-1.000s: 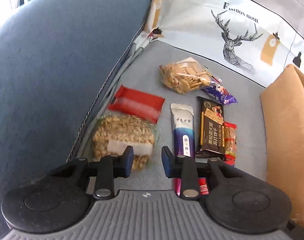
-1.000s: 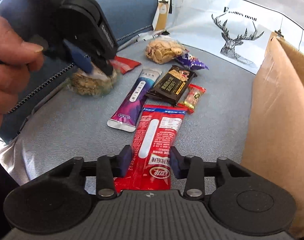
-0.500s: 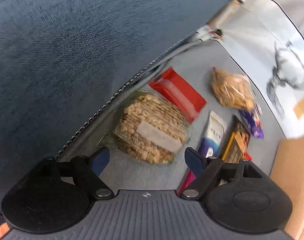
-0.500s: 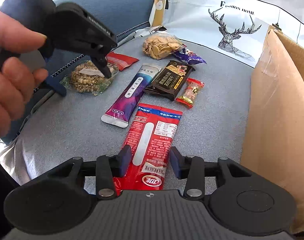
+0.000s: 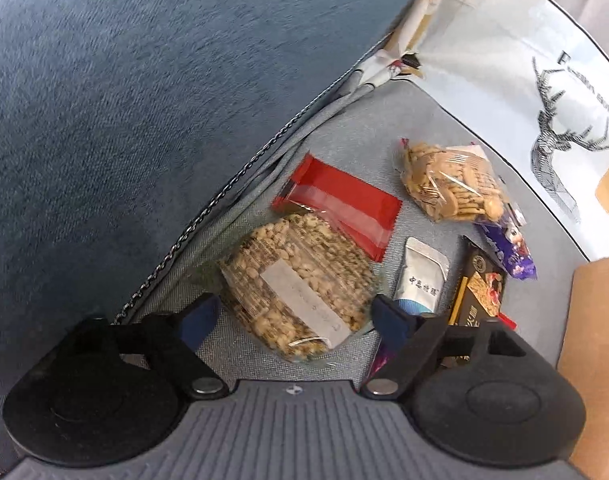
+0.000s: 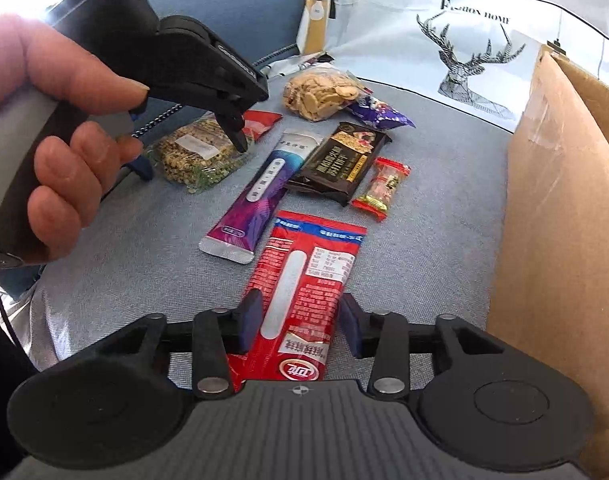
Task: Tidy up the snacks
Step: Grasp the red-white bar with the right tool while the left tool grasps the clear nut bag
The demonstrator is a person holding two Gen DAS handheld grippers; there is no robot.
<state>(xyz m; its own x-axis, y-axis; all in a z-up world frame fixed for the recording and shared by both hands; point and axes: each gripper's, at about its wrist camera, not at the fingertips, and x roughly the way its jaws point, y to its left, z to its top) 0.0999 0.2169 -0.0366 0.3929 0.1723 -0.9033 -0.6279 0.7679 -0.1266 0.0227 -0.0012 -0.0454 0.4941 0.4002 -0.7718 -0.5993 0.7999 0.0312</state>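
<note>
i'm looking down my left gripper (image 5: 294,314) at a clear nut bag (image 5: 300,286) lying on a grey seat cushion (image 6: 444,220), close against the blue sofa arm (image 5: 144,100). its jaws stand wide, one on each side of the bag, and they are closing; the pads do not look pressed onto the plastic yet, so nothing is held. in the right wrist view a hand (image 6: 60,136) holds that gripper tilted steeply down over the bag. just beyond the bag lies a red packet (image 5: 338,206), partly tucked under its far edge, and past that a cracker bag (image 5: 450,184) with a purple wrapper (image 5: 508,248) beside it. to the right lie a white and purple sachet (image 6: 260,192), a dark bar (image 6: 340,162) and a small red candy (image 6: 382,188). my right gripper (image 6: 300,322) straddles a long red pack (image 6: 304,296) on the cushion; its jaws are narrow and closing, and i cannot tell whether the pads touch the pack. a cardboard box (image 6: 560,200) stands at the right edge, likely where the snacks go. i judge this the grasp step on the nut bag. next i need the pads to close on the bag's sides without catching the red packet, then lift and carry it across to the box.
</note>
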